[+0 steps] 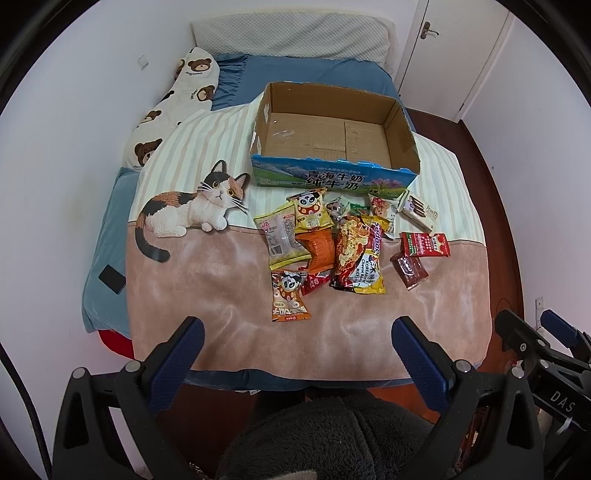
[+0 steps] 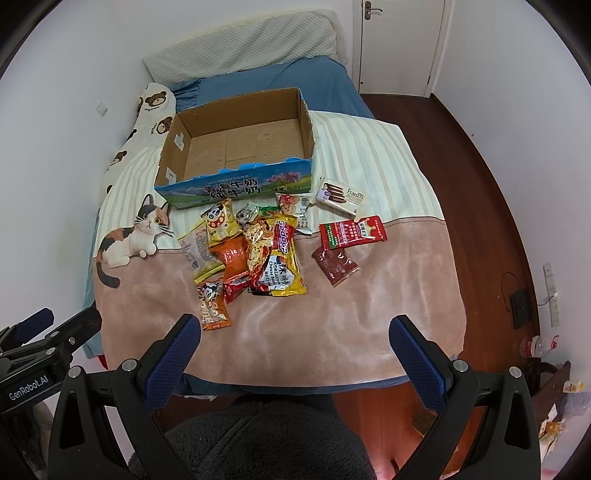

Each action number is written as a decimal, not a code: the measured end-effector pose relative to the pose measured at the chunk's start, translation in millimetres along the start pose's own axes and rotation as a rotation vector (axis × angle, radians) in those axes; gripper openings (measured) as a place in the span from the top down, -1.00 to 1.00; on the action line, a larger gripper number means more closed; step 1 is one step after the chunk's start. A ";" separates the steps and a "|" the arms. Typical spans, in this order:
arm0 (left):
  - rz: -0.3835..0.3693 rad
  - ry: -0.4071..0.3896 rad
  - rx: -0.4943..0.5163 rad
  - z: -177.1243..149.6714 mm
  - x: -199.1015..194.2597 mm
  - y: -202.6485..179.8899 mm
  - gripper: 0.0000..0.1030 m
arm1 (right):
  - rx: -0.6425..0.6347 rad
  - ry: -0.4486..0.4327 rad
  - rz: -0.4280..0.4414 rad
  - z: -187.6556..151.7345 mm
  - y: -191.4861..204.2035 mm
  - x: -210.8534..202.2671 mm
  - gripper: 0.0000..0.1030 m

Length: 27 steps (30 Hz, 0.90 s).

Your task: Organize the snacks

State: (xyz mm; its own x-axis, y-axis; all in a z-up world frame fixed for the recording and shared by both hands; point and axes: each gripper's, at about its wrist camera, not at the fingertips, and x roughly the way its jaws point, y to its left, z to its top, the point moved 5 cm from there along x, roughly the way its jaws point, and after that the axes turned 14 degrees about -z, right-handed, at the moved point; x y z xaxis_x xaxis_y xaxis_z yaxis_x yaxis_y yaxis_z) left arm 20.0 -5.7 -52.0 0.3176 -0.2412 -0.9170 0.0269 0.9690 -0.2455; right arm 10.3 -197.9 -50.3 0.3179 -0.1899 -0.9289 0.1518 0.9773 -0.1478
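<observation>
An empty cardboard box (image 1: 400,125) (image 2: 308,125) with a blue printed front stands on the bed. In front of it lies a pile of snack packets: a big yellow noodle bag (image 1: 360,258) (image 2: 279,264), an orange panda packet (image 1: 290,297) (image 2: 212,304), a red packet (image 1: 424,244) (image 2: 352,232), a dark brown packet (image 1: 409,271) (image 2: 335,264) and a white Franzzi box (image 1: 419,209) (image 2: 340,194). My left gripper (image 1: 297,334) is open and empty, held back over the bed's near edge. My right gripper (image 2: 295,332) is also open and empty, beside it.
A blanket (image 1: 221,280) with a cat picture covers the bed. A bear-print pillow (image 1: 173,107) lies at the far left, a grey pillow (image 1: 291,35) at the head. A black phone (image 1: 111,278) lies at the left edge. Wooden floor (image 2: 480,192) and a door (image 2: 399,44) are at right.
</observation>
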 end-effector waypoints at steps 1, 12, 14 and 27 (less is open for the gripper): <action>-0.001 0.001 0.001 0.1 -0.9 0.4 -1.00 | 0.001 -0.001 0.000 0.0 0.1 -0.2 -1.00; -0.003 0.001 0.000 0.1 -0.2 0.1 -1.00 | 0.008 0.000 -0.002 2.5 0.0 -0.4 -1.00; -0.002 0.001 -0.001 0.4 -0.4 0.5 -1.00 | 0.011 0.001 -0.002 3.9 -0.4 -0.2 -1.00; -0.004 0.000 -0.003 0.8 -0.5 0.1 -1.00 | 0.014 0.010 0.002 5.1 0.5 2.2 -1.00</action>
State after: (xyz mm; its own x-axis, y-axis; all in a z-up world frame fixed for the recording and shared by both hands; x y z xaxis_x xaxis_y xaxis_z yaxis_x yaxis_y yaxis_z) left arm 20.6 -5.5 -51.4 0.3174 -0.2447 -0.9162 0.0251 0.9680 -0.2498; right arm 15.9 -198.3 -50.7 0.3088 -0.1864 -0.9327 0.1638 0.9764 -0.1410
